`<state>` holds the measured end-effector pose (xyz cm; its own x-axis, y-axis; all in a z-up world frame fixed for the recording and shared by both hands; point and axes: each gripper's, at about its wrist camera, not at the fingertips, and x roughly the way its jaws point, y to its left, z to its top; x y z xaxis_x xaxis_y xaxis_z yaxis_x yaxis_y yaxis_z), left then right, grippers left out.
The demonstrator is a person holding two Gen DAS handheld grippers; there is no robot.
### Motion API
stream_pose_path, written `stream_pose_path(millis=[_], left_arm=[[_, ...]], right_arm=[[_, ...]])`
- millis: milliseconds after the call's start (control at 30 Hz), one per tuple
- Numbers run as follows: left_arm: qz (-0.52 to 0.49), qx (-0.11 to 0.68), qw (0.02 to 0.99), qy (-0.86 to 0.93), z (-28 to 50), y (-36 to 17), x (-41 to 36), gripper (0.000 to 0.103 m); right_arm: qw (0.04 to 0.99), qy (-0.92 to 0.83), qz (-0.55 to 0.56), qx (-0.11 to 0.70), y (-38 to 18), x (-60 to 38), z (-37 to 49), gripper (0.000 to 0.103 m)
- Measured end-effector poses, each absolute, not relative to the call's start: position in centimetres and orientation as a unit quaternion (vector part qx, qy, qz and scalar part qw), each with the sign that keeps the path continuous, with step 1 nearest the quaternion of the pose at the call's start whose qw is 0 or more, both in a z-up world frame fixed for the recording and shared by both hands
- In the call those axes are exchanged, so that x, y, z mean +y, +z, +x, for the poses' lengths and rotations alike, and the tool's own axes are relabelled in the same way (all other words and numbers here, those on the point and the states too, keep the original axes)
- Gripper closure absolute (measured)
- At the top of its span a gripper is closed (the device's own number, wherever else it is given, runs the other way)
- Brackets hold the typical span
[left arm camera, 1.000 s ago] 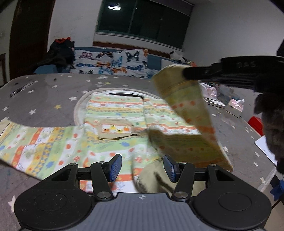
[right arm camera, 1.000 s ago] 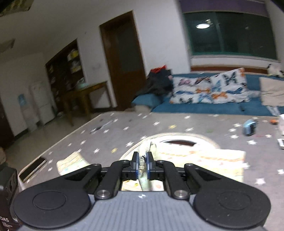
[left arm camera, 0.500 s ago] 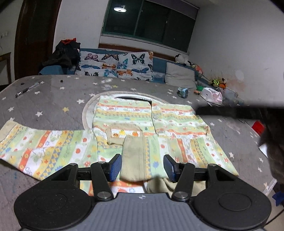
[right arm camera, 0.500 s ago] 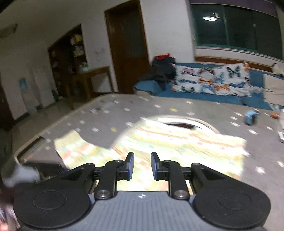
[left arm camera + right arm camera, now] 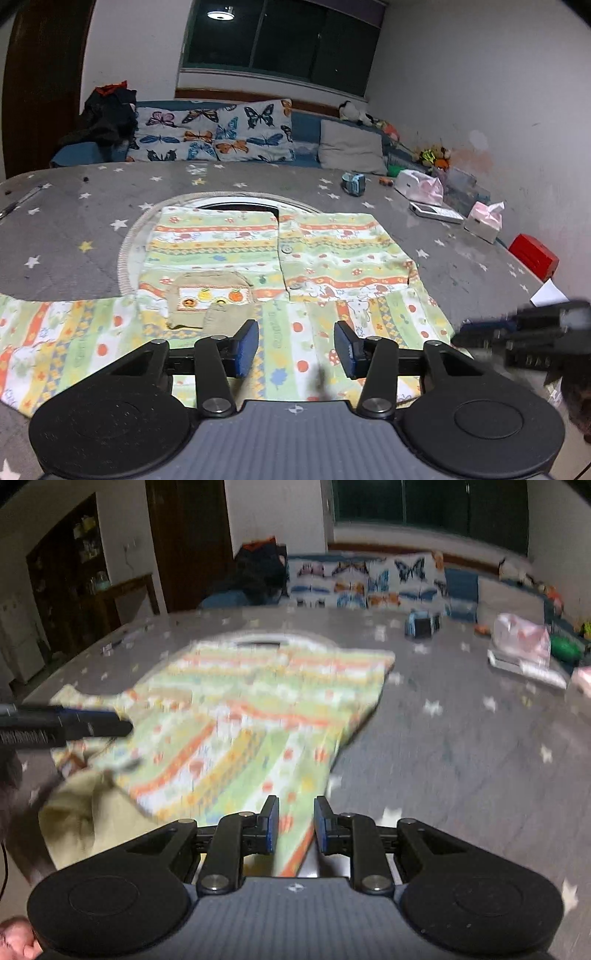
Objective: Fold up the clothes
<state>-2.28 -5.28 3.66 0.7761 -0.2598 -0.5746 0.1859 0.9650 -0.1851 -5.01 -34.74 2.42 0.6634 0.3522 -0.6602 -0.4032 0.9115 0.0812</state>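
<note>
Starry tablecloth (image 5: 74, 236), unlabelled patterned shirt (image 5: 229, 240)

Garment (image 5: 229, 240): soft matt printed cloth, lightly creased, tan cloth pocket patch. Surface (image 5: 74, 229): grey star-print covering, matt, probably quilted fabric, view too blurred to confirm. Left gripper (image 5: 295, 349): matt black plastic, blue rubbery fingers (image 5: 246, 347), bright metal screw heads.

Home living room: sofa (image 5: 306, 125), butterfly cushions (image 5: 214, 131)
</note>
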Motion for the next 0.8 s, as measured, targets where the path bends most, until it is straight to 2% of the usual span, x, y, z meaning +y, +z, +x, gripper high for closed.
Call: stream_pose_path(millis=[233, 300, 367, 800], left_arm=[[-0.054, 0.323, 0.938, -0.111, -0.2, 2.7, -5.8, 0.062], [-0.058, 0.331, 0.936, -0.105, 0.3, 2.3, -5.4, 0.069], [-0.066, 0.341, 0.932, -0.102, 0.7, 1.8, -4.9, 0.072], [-0.087, 0.334, 0.936, -0.07, -1.2, 2.2, -2.3, 0.072]], right_arm=[[0.917, 0.204, -0.03, 0.341, 2.1, -32.8, -0.4, 0.083], [0.913, 0.198, -0.031, 0.355, 1.1, -32.7, 0.5, 0.083], [0.912, 0.199, -0.033, 0.357, 0.7, -32.6, 0.6, 0.083], [0.905, 0.233, -0.067, 0.351, 1.3, -30.0, -1.7, 0.082]])
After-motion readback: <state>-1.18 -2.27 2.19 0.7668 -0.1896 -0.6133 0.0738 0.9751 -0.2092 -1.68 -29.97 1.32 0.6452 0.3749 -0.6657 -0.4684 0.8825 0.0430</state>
